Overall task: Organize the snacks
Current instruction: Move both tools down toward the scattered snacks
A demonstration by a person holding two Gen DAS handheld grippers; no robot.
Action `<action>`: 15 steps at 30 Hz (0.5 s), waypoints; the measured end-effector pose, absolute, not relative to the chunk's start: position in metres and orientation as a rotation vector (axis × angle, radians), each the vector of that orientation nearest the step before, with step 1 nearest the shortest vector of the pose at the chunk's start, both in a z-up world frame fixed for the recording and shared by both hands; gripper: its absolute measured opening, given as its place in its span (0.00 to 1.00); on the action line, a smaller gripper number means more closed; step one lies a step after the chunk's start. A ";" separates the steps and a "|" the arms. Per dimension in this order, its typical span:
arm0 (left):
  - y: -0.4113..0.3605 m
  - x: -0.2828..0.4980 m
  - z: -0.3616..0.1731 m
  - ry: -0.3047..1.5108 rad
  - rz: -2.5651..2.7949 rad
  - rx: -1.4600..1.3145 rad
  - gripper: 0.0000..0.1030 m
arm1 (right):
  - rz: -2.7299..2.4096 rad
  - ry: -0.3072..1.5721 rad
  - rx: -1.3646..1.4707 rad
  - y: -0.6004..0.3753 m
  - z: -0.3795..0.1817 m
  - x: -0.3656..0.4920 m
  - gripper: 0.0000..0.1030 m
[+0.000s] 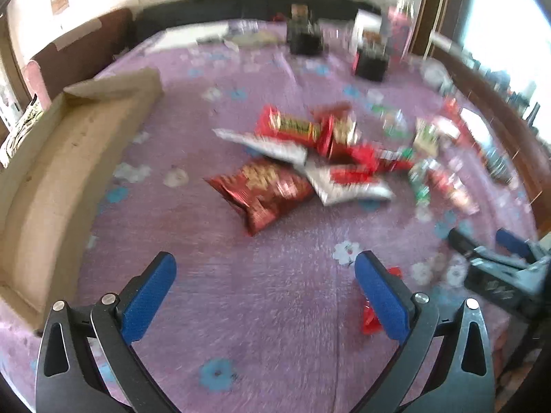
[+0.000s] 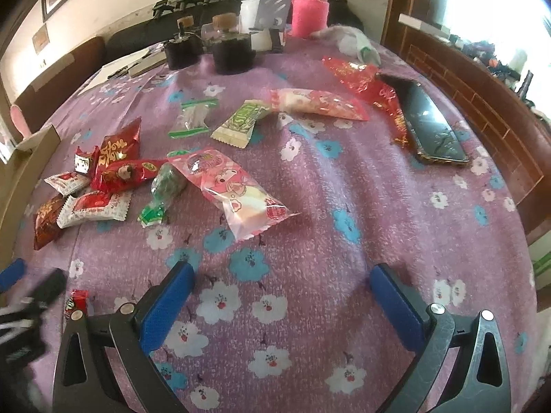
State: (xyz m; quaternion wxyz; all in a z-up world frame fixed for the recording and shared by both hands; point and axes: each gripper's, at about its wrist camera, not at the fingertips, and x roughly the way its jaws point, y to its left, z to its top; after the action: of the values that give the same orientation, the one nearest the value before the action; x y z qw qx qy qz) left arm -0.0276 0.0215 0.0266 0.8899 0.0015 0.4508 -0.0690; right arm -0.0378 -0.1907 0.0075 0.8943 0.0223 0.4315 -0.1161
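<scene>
Several snack packets lie on a purple flowered cloth. In the left wrist view, which is blurred, a dark red bag [image 1: 263, 192] lies in front of a pile of red and white packets [image 1: 323, 144]. My left gripper [image 1: 265, 275] is open and empty, hovering short of them. A small red candy [image 1: 372, 313] lies by its right finger. In the right wrist view a pink packet [image 2: 237, 189], a green candy [image 2: 162, 192], a cream packet [image 2: 241, 124] and red packets [image 2: 117, 165] lie ahead. My right gripper [image 2: 282, 285] is open and empty.
A long cardboard box [image 1: 62, 172] lies open at the left. Black jars [image 2: 234, 51], a pink bottle [image 2: 310, 3], a phone [image 2: 430, 120] and red wrapping [image 2: 365, 79] stand or lie at the far side. The other gripper [image 1: 499, 268] shows at the right.
</scene>
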 end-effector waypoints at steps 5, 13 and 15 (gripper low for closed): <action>0.063 -0.069 0.086 0.716 -0.198 -0.093 1.00 | -0.196 0.709 0.103 -0.188 0.043 -0.074 0.99; 0.142 -0.118 0.214 0.479 -0.204 -0.129 1.00 | -0.120 0.267 0.055 -0.173 0.193 -0.160 1.00; 0.160 -0.128 0.255 0.400 -0.179 -0.127 1.00 | -0.101 0.208 0.055 -0.174 0.232 -0.170 1.00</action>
State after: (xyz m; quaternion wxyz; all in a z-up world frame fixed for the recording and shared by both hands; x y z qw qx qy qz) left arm -0.1278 0.1603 0.2549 0.9741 -0.0629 0.1982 -0.0886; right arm -0.1702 -0.1740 0.2321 0.9930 0.0277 0.1037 -0.0503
